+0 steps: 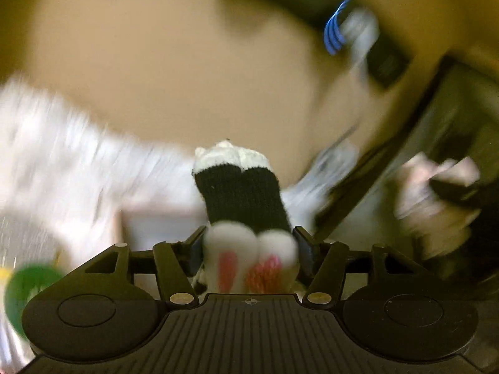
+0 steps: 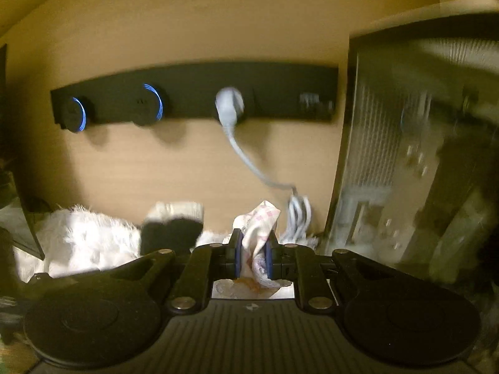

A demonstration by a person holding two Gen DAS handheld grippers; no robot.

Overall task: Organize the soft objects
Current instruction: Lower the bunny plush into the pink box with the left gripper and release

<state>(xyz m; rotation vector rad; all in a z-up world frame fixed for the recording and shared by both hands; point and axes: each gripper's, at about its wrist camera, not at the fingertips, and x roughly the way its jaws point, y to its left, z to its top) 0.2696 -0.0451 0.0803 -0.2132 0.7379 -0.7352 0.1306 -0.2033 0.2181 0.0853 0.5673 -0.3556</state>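
Note:
My left gripper [image 1: 249, 243] is shut on a knitted black-and-white sock pair [image 1: 240, 187] with pink patches near the pads. The socks fill the gap between the fingers and stick out forward, white cuffs at the far end. In the right wrist view the same socks [image 2: 171, 227] appear blurred at lower left. My right gripper [image 2: 252, 246] is shut on a crumpled white cloth with a pink print [image 2: 259, 221], which bulges above and below the blue pads. A white fluffy item [image 2: 84, 237] lies behind and left of both.
A black power strip [image 2: 193, 93] with blue-lit knobs and a white plug [image 2: 229, 103] hangs on the wooden wall. A dark-framed glass case [image 2: 405, 155] stands at right. A hand [image 1: 430, 199] shows at right, a green round thing [image 1: 28, 290] at lower left.

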